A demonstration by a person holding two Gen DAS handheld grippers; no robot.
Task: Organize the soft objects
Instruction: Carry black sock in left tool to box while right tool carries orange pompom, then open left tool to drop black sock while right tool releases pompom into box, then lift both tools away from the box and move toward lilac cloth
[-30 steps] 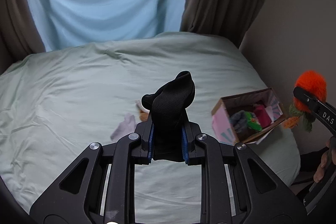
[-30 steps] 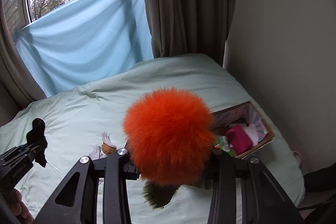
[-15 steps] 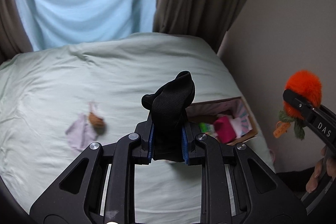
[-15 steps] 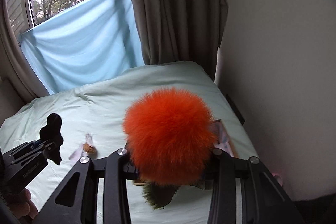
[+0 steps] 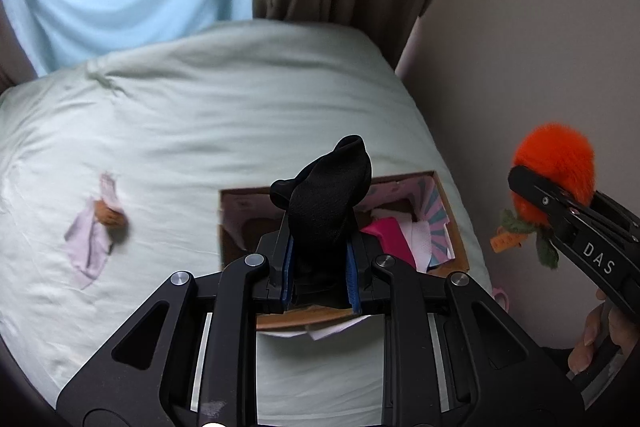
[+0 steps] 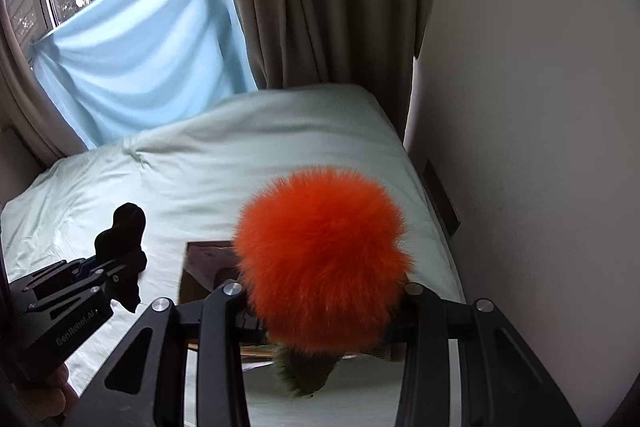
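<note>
Currently your left gripper (image 5: 318, 259) is clamped on a black sock (image 5: 326, 203), whose free end stands up out of the jaws toward the centre of the left wrist frame. The cardboard box (image 5: 456, 239) lies directly behind and below that sock in the same view, on the pale green bedding (image 5: 208, 115) at lower centre-right of the frame, its long axis running left to right. Its open interior shows pink and white fabric items (image 5: 394, 233) on the right side and bare cardboard on the left.

Your right gripper (image 6: 324, 311) is closed on an orange pompom toy (image 6: 322, 267) with green leaves hanging beneath. In the right wrist view the pompom hides most of the box; only its left corner (image 6: 208, 263) shows, at centre-left. From the left wrist view, the right gripper sits at the right edge of the frame, against the wall and off the box's right end.

Judgement: the left gripper is the nearer of the two and already lines up over the box opening, so a short forward and downward move should suffice for the sock. The right gripper would need to travel leftward first.

One lilac cloth with a small brown item (image 5: 96, 227) lies on the bedding at left of the frame, well apart from the box.
</note>
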